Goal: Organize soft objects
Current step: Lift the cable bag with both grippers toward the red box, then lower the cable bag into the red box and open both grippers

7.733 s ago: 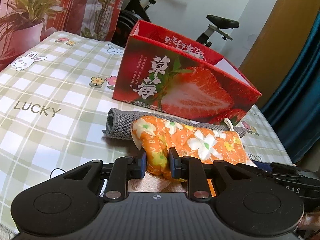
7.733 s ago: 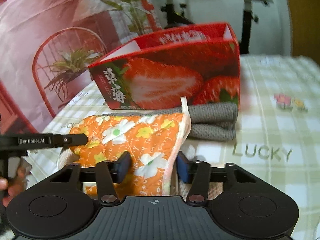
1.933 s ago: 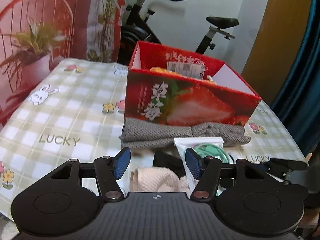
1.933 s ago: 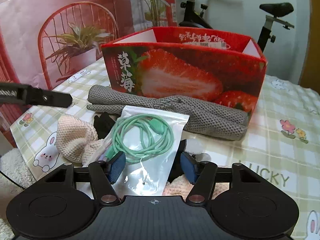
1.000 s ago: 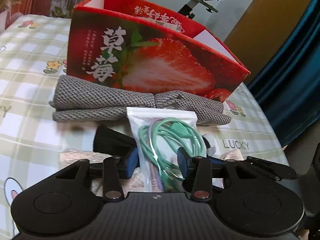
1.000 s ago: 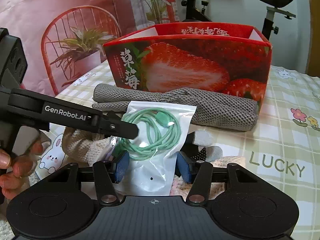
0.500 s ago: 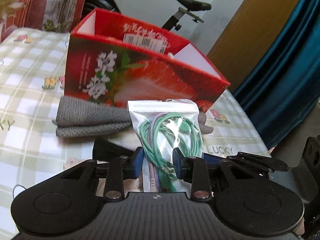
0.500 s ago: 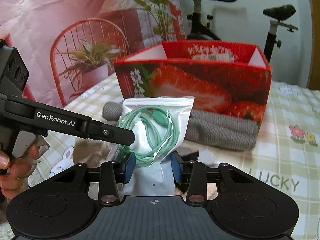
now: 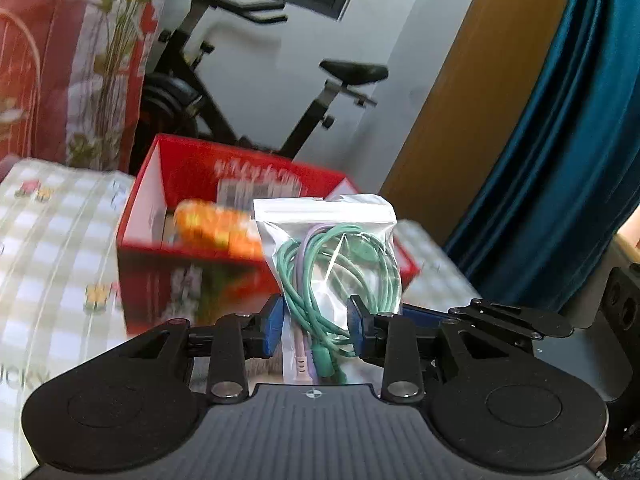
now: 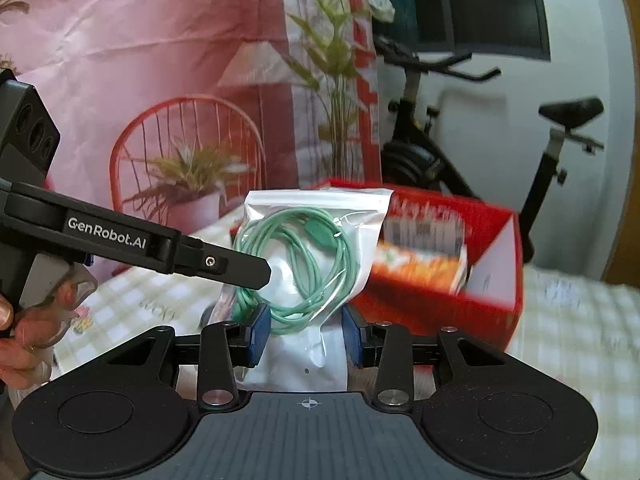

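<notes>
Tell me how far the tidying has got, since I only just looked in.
Done: an orange floral pouch already lies inside the red strawberry box. In hand: both the left claw and the right claw grip a zip bag of green cable, raised in front of the box. Left: dropping it in; other items are not visible now.

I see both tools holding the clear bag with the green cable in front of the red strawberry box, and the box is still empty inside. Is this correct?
Not quite: the red strawberry box is not empty. The left wrist view shows an orange floral item inside it. The rest holds: the left tool and the right tool both grip the clear bag with the green cable.
</notes>
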Demonstrator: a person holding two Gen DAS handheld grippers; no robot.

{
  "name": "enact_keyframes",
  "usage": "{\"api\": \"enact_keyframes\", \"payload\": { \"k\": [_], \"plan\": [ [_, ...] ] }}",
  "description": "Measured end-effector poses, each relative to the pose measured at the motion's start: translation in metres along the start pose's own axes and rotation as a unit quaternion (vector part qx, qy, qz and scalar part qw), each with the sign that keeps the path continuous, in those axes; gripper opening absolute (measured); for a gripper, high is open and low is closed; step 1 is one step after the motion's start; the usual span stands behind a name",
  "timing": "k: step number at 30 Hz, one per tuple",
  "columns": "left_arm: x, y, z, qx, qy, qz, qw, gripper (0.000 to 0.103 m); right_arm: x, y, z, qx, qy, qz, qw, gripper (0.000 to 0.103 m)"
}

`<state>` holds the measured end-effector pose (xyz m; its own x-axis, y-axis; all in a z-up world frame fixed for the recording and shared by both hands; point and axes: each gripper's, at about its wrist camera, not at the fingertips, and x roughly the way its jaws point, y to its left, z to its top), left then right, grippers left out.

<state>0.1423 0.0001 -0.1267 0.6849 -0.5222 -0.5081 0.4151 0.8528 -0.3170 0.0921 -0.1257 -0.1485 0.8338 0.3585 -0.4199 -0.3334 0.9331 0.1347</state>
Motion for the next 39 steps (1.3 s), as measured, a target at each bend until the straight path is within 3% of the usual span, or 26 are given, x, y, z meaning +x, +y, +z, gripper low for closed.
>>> {"api": "enact_keyframes", "payload": {
  "k": [4,16,26,33,35,39],
  "plan": [
    [0.012,-0.001,0.023,0.014,-0.007,-0.008,0.9998,0.04,0.008,-0.011,0.024,-0.016,-0.012,-0.007,1.0,0.036],
    [0.074,0.011,0.082,0.037,-0.015,-0.022,0.9989,0.04,0.063,-0.057,0.069,-0.044,-0.014,-0.039,0.998,0.036],
    [0.134,0.019,0.073,0.021,0.036,-0.03,0.9987,0.04,0.108,-0.113,0.053,0.021,0.064,-0.05,0.996,0.036],
    [0.147,0.024,0.068,0.02,0.062,-0.022,0.9976,0.04,0.12,-0.131,0.038,0.073,0.091,-0.051,0.992,0.036],
    [0.148,0.027,0.069,0.021,0.063,-0.013,0.9977,0.044,0.121,-0.131,0.035,0.07,0.094,-0.058,0.991,0.036],
    [0.144,0.03,0.07,0.031,0.057,0.012,0.9978,0.062,0.116,-0.127,0.036,0.064,0.092,-0.07,0.991,0.038]
  ]
}}
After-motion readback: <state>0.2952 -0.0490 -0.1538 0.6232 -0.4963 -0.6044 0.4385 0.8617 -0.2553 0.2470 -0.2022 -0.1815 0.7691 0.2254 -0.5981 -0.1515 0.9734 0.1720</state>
